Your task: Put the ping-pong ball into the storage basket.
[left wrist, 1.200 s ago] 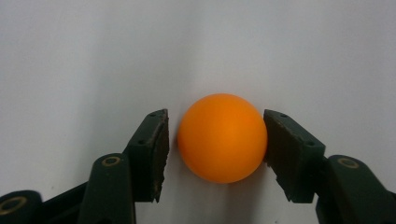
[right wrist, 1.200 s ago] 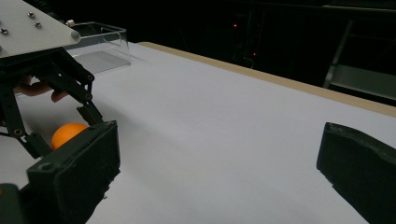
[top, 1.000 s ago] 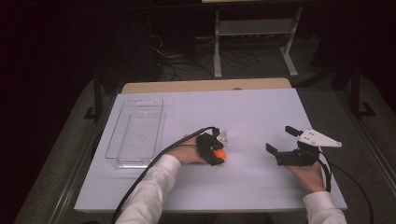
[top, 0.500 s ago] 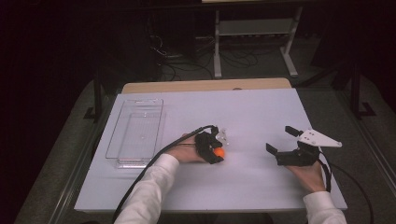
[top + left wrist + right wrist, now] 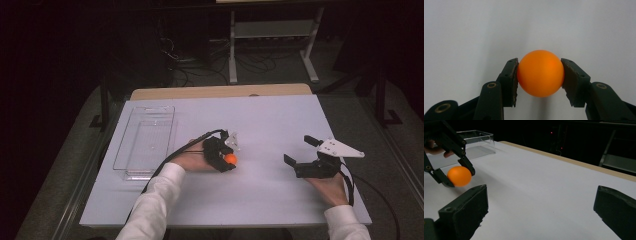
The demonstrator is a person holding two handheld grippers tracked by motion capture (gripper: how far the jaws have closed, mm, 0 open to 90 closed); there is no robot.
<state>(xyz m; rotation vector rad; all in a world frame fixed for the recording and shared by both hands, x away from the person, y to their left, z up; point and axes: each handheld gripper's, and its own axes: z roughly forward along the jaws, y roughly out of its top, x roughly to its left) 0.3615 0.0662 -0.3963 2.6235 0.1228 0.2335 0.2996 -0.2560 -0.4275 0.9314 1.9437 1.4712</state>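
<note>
Right gripper (image 5: 299, 152): nearest the person on the right side of the table, held low in the right hand (image 5: 330, 187); its jaws stand wide apart with bare table between them, as the right gripper view shows (image 5: 541, 212).
Left gripper (image 5: 226, 159): near the middle of the table, in the left hand (image 5: 192, 161), cable trailing back along the white sleeve (image 5: 150, 210); its pads press on both sides of the orange ball (image 5: 230, 158), a firm grip at the ball's widest part.
Orange ball: between the left gripper's pads (image 5: 514, 77), just above the white table (image 5: 280, 125), near its middle; a faint shadow lies beneath it in the left gripper view.
Clear tray (image 5: 145, 142): a see-through bin left of the left hand, near the table's left edge, well apart from the ball.
In the way: open white surface lies between ball and tray; the left hand itself sits between them.
Beyond the table: a wooden edge strip (image 5: 220, 91), then a dark floor with cables and a metal stand (image 5: 272, 35).
Left gripper view: shows the pad contact on the ball (image 5: 540, 73) up close.
Right gripper view: shows from the side the ball (image 5: 459, 176) held by the other gripper (image 5: 457, 177), with the tray (image 5: 474, 141) behind.
</note>
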